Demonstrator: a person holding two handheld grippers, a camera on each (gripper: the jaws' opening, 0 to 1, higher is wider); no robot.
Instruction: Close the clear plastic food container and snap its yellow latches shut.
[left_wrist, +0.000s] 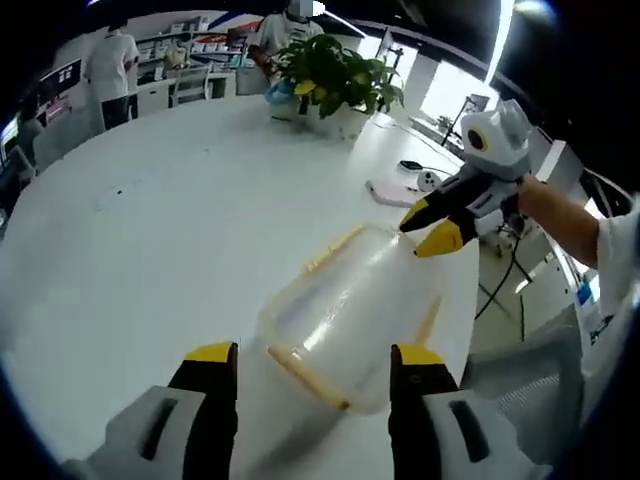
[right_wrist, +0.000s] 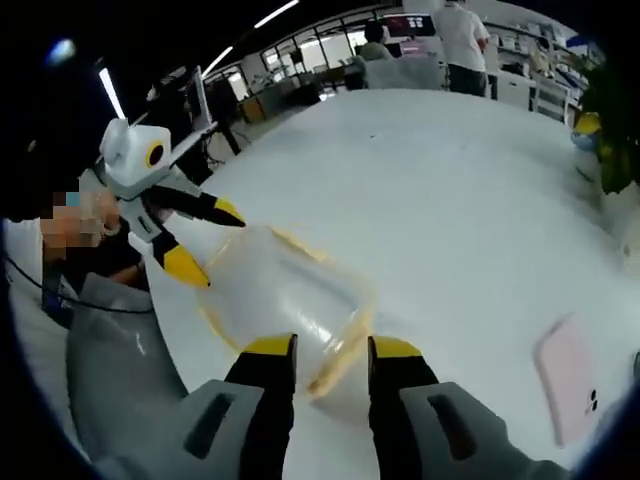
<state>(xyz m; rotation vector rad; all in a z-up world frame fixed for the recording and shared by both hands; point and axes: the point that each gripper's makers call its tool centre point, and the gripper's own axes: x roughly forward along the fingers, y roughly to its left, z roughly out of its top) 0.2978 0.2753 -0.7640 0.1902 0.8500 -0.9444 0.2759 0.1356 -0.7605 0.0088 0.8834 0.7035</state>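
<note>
Container: we see the clear plastic food container (left_wrist: 350, 320) on the white bench (left_wrist: 170, 230), near its edge, between the two grippers; lid appears to lie on top, though we cannot tell if it is fully seated (clear plastic on white, hard to read).
Latches: yellow latches (left_wrist: 305, 375) run along the rim; the near one in the left gripper view looks flipped out, not yet snapped, by our judgement.
Left gripper: left gripper (left_wrist: 312, 365) fingers spread wide, holding nothing, poised just at the container's near end.
Right gripper: right gripper (right_wrist: 320, 358) fingers moderately apart, empty, hovering at the opposite end over a latch edge (right_wrist: 335, 365); we also see it in the left gripper view, fingers parted, at the far corner.
Step in hand: positioning both grippers at opposite ends, before pressing.
Next move: we judge it calls for pressing the lid flat, then pushing each latch down over the rim while the other gripper steadies the box.
Surroundings: potted plant (left_wrist: 335, 80) and pink phone (right_wrist: 570, 385) lie well apart.
</note>
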